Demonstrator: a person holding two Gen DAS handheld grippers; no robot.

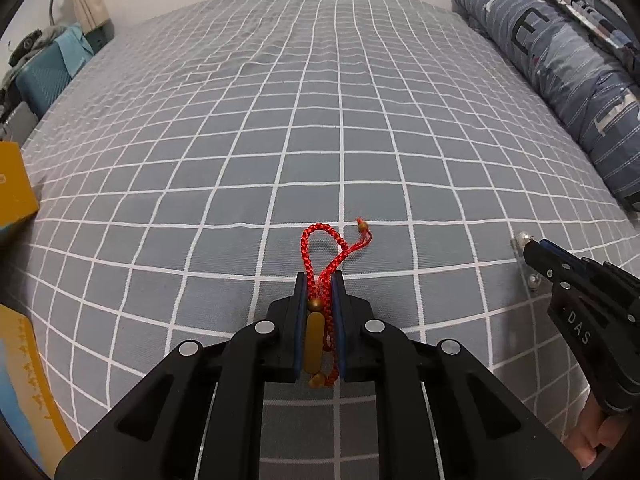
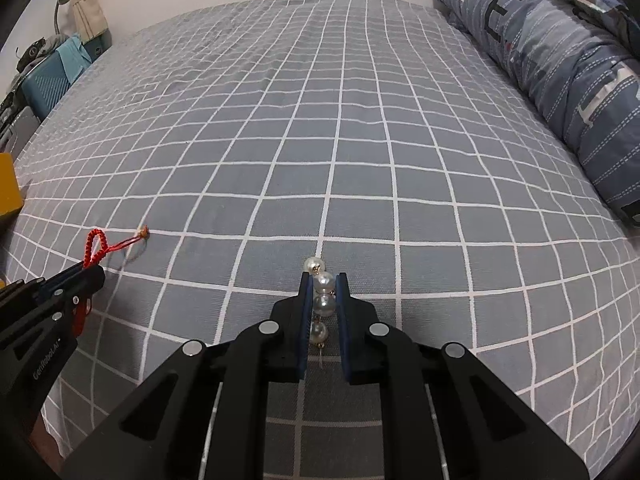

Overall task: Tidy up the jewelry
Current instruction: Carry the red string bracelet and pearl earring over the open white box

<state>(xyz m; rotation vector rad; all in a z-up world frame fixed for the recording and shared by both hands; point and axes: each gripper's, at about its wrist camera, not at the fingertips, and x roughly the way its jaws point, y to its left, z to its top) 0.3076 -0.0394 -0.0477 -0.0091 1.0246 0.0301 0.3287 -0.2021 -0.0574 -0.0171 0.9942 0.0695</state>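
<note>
My left gripper (image 1: 320,280) is shut on a red braided cord bracelet (image 1: 320,248) with gold beads and a gold tube; its loop sticks out past the fingertips, above the grey checked bedsheet (image 1: 280,120). It also shows in the right wrist view (image 2: 98,246), held by the left gripper (image 2: 90,270). My right gripper (image 2: 324,278) is shut on a string of white pearls (image 2: 323,294), one pearl poking out in front. In the left wrist view the right gripper (image 1: 528,246) shows at the right with pearls (image 1: 534,280) hanging from it.
A rolled blue patterned duvet (image 1: 560,72) lies along the bed's right side. Yellow boxes (image 1: 12,184) sit at the left edge, one also in the right wrist view (image 2: 8,184). A teal case and clutter (image 1: 44,72) stand beyond the bed's left edge.
</note>
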